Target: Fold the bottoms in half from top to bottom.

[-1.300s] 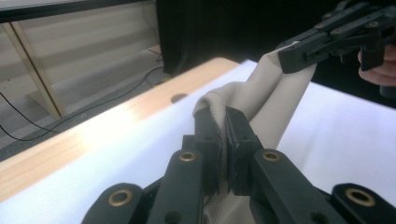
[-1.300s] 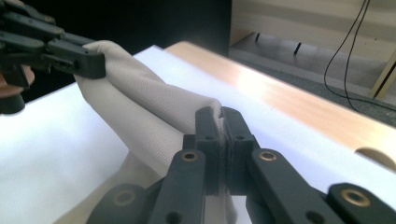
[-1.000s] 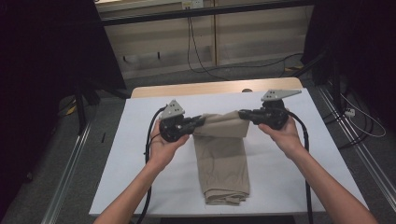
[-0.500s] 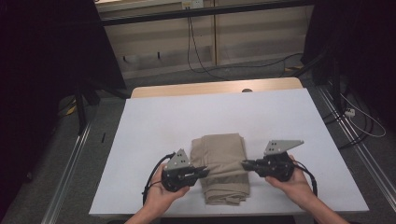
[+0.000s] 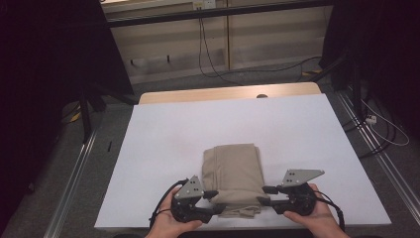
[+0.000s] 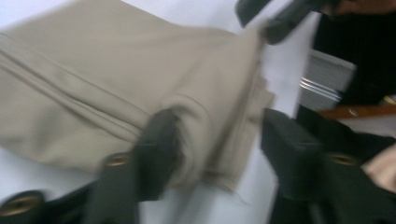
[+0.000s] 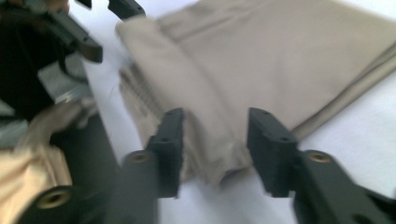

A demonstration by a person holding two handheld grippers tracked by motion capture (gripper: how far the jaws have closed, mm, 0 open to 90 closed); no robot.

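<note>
Black jaws of the left tool (image 6: 212, 140) stand apart, released, with the near corner of the folded tan trousers (image 6: 130, 84) lying between them; one jaw rests against the cloth and the other stands clear of it over the white surface. The right tool (image 7: 215, 140) is likewise released, its two jaws spread on either side of the rolled edge of the trousers (image 7: 261, 60), the fabric between them but not pinched.

In the high view the left tool (image 5: 212, 201) and the right tool (image 5: 265, 195) flank the near end of the trousers (image 5: 233, 171), each pointing inward toward the other, each with a grey three-cornered plate on top. The person's left hand (image 5: 171, 225) and right hand (image 5: 312, 218) hold them from the bottom edge, and a black cable loops from each.

The trousers lie folded into a compact rectangle on the white desk (image 5: 297, 134), toward its near edge and roughly midway across, with a lower layer of cloth showing out from under the fold at the near end. Beyond the white cover a strip of wooden tabletop (image 5: 223, 94) shows at the far side. Grey floor (image 5: 99, 148) and metal rails run along both sides of the desk, and cables (image 5: 213, 59) trail over the floor behind it.
</note>
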